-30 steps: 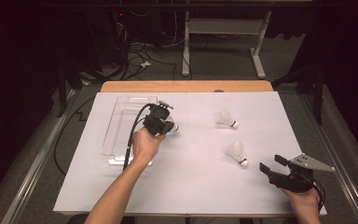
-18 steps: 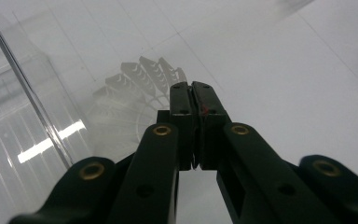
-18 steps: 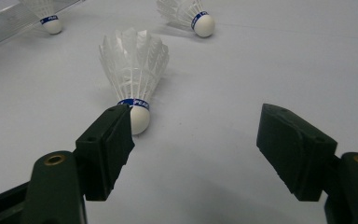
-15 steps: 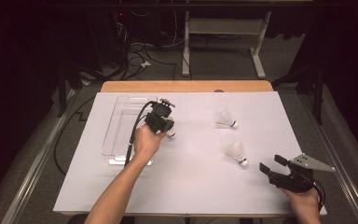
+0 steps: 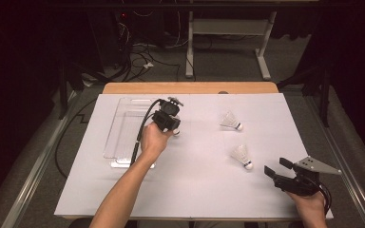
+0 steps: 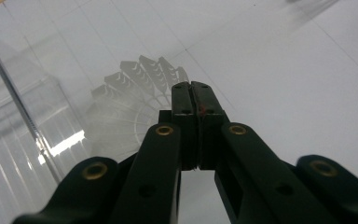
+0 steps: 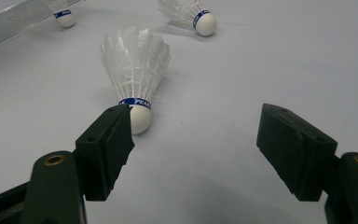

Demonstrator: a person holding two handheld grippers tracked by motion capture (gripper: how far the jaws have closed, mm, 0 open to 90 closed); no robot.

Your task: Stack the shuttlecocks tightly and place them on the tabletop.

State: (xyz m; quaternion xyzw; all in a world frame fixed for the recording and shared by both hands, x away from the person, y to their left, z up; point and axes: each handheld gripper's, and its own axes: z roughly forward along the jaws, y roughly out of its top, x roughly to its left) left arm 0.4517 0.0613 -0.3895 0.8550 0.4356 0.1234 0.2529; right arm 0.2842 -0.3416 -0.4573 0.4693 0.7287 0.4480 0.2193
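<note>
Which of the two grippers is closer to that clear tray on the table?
The left. The left gripper sits just beside the tray, at its right edge, jaws shut on a shuttlecock. The right gripper rests far across the table, near the front right corner.

A wooden table [image 5: 190, 88] carries a white sheet [image 5: 195, 175] that covers nearly all of its top. A clear plastic tray [image 5: 123, 128] lies on the sheet just beside the left gripper [image 5: 171, 124], which holds a shuttlecock [image 6: 135, 100]. Two more shuttlecocks lie on their sides: one [image 5: 241, 155] near the right gripper [image 5: 274, 170], the other [image 5: 230, 120] beyond it.
</note>
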